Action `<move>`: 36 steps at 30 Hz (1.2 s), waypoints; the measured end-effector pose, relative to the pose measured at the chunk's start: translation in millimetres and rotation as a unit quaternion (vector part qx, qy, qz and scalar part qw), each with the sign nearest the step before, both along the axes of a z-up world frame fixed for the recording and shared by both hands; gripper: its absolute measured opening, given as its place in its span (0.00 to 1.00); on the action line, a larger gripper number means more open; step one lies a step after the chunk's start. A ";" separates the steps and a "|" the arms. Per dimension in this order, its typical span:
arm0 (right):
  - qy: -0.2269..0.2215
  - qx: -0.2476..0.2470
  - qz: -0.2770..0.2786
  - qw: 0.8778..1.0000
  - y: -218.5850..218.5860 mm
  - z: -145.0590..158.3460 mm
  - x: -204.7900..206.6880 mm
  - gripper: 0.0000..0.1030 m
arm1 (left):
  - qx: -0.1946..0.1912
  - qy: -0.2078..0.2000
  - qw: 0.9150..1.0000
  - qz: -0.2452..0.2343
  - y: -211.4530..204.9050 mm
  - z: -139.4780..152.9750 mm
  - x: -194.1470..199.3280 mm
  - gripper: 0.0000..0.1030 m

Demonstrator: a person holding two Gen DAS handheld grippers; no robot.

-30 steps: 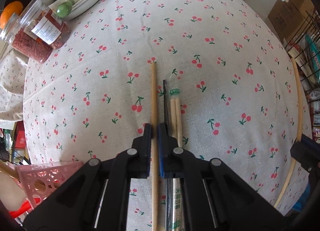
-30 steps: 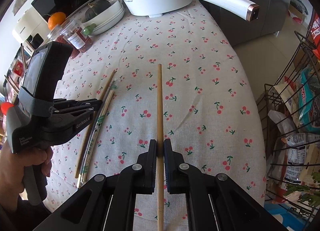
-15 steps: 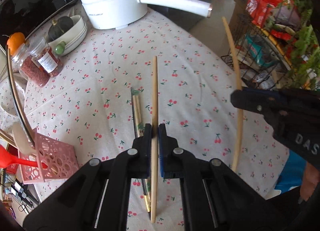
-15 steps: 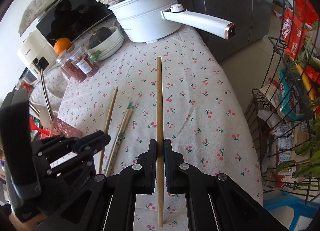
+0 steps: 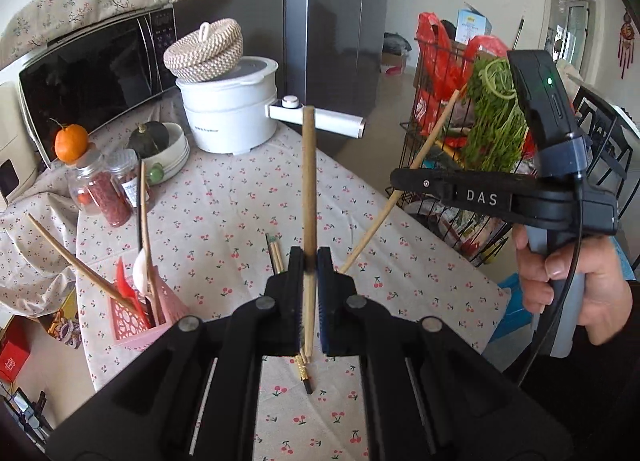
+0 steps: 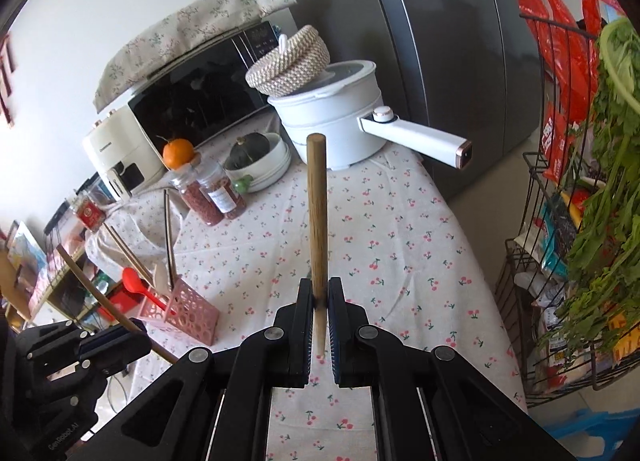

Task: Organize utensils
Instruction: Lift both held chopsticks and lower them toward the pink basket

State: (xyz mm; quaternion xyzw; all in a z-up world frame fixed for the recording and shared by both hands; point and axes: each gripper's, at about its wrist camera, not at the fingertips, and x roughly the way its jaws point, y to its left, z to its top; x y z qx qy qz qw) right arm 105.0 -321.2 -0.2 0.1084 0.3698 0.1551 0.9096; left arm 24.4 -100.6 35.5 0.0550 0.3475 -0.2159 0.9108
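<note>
My left gripper [image 5: 308,261] is shut on a wooden chopstick [image 5: 308,189] and holds it tilted upward above the table. My right gripper [image 6: 319,293] is shut on a second wooden chopstick [image 6: 317,213], also raised; it shows in the left wrist view [image 5: 384,213] too. A pink perforated utensil holder [image 5: 136,313] stands at the table's left edge with chopsticks, a red spoon and a pale spoon in it; it also shows in the right wrist view [image 6: 188,309]. Several more chopsticks [image 5: 275,253] lie on the cherry-print tablecloth under my left gripper.
A white pot with a long handle [image 6: 340,121] and a woven lid stands at the back. Two spice jars [image 5: 106,197], an orange, a bowl with a squash and a microwave [image 5: 92,73] are at the back left. A wire rack with greens [image 6: 580,221] stands right of the table.
Both grippers have lifted their chopsticks off the table and tilted upward, so the views now look across the table at the pot, microwave and holder.
</note>
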 end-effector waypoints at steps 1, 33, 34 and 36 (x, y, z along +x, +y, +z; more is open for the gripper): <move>-0.010 0.004 0.000 1.000 1.4 3.6 -2.4 0.07 | -0.008 -0.008 1.000 0.000 5.3 4.3 -2.2 0.07; -0.152 0.045 0.119 0.980 115.2 44.1 -29.4 0.07 | -0.041 -0.150 0.968 0.199 140.3 17.6 5.7 0.07; -0.152 0.047 0.121 0.980 118.6 44.1 -29.5 0.07 | -0.036 -0.147 0.969 0.196 139.1 13.8 8.5 0.07; -0.152 0.053 0.126 0.979 124.4 43.8 -29.4 0.07 | -0.025 -0.139 0.972 0.186 135.2 4.7 15.4 0.07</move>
